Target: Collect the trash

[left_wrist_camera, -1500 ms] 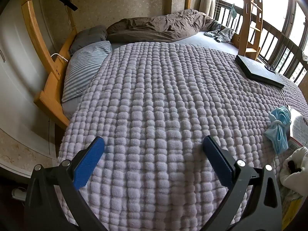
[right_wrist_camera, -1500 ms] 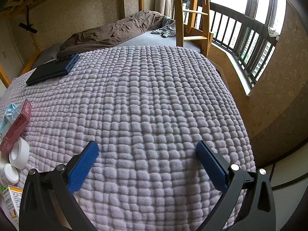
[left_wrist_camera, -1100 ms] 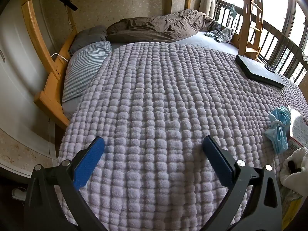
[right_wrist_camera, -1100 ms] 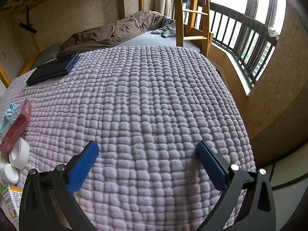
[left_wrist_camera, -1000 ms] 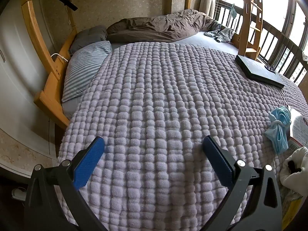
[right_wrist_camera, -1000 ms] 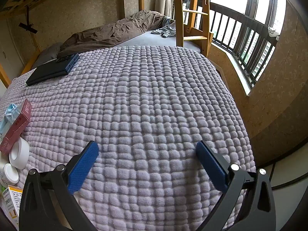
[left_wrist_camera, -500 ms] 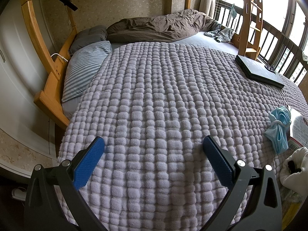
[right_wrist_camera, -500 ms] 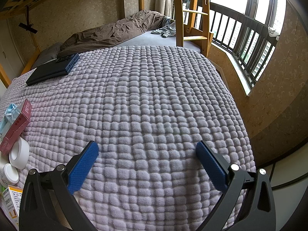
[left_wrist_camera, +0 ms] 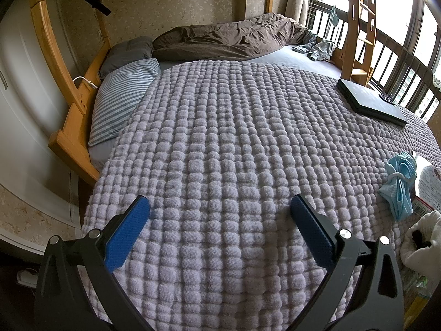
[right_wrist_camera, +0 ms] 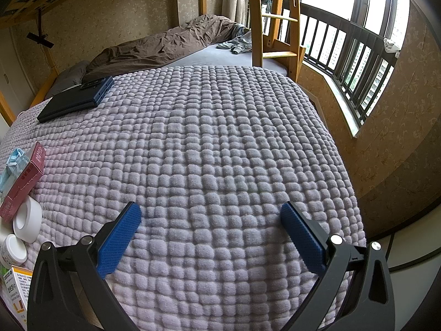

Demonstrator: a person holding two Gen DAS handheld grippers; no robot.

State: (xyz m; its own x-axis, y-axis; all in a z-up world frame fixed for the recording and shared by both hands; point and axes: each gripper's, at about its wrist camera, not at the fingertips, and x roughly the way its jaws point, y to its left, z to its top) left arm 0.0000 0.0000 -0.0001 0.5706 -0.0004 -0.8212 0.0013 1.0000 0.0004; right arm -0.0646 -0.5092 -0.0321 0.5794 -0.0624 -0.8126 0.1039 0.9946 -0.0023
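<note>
Between your left gripper's (left_wrist_camera: 220, 220) wide-spread blue-padded fingers (left_wrist_camera: 125, 234) lies only the lilac bubble-textured blanket (left_wrist_camera: 234, 138); they hold nothing. Right of its right finger, a crumpled light-blue face mask (left_wrist_camera: 399, 184) rests against a red-and-white cardboard box (left_wrist_camera: 428, 187). Your right gripper (right_wrist_camera: 210, 224) is also fully spread and empty over the same blanket. Left of its left finger you have that box (right_wrist_camera: 23, 182), a white tape roll (right_wrist_camera: 27, 220) touching it, a white-capped bottle (right_wrist_camera: 12, 249) and a yellow-white carton (right_wrist_camera: 16, 287). Far ahead lies a flat black laptop (right_wrist_camera: 74, 102).
</note>
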